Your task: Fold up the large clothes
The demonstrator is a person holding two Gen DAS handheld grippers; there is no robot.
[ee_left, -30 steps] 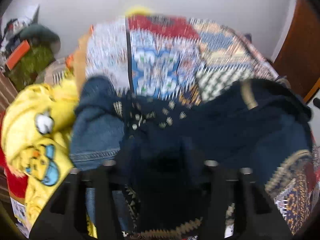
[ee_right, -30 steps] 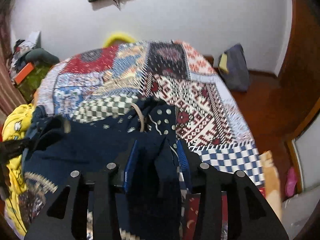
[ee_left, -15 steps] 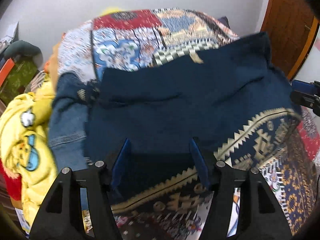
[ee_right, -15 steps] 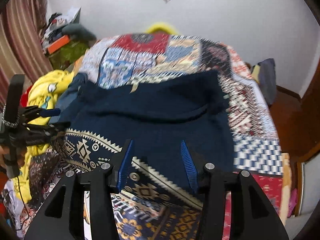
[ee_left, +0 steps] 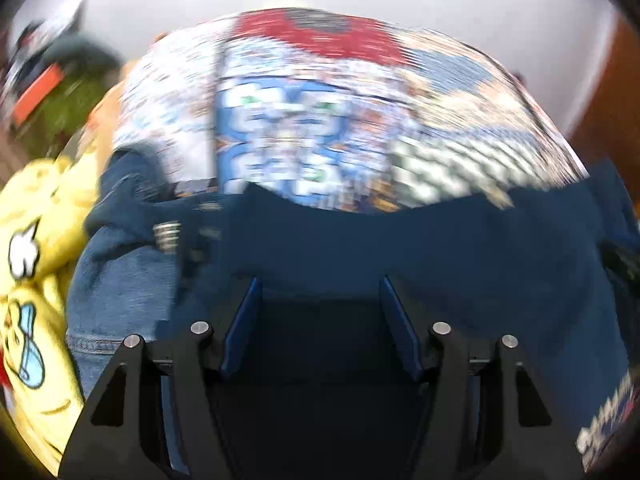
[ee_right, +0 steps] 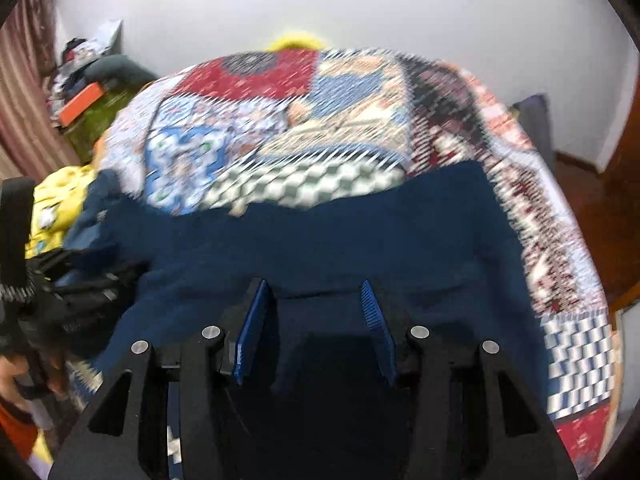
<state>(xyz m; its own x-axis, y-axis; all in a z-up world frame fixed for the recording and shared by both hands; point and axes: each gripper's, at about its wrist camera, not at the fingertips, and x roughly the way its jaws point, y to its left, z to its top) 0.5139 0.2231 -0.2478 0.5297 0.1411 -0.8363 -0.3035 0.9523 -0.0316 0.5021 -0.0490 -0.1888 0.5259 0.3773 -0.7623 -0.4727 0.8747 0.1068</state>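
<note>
A large dark navy garment with a cream and gold patterned border lies spread across the patchwork bedspread; it also fills the lower right wrist view. My left gripper is open, its blue pads apart just above the navy cloth. My right gripper is open too, above the same cloth, nothing between its pads. The left gripper and hand show at the left edge of the right wrist view. Both views are motion-blurred.
A denim garment and a yellow cartoon-print garment lie to the left of the navy one. Clutter with an orange box sits at the back left. A dark bag and a wooden door stand at the right.
A second ago both grippers held bunched navy cloth. It was then spread flat over the bed and let go. Both grippers have since tilted and moved over it.
</note>
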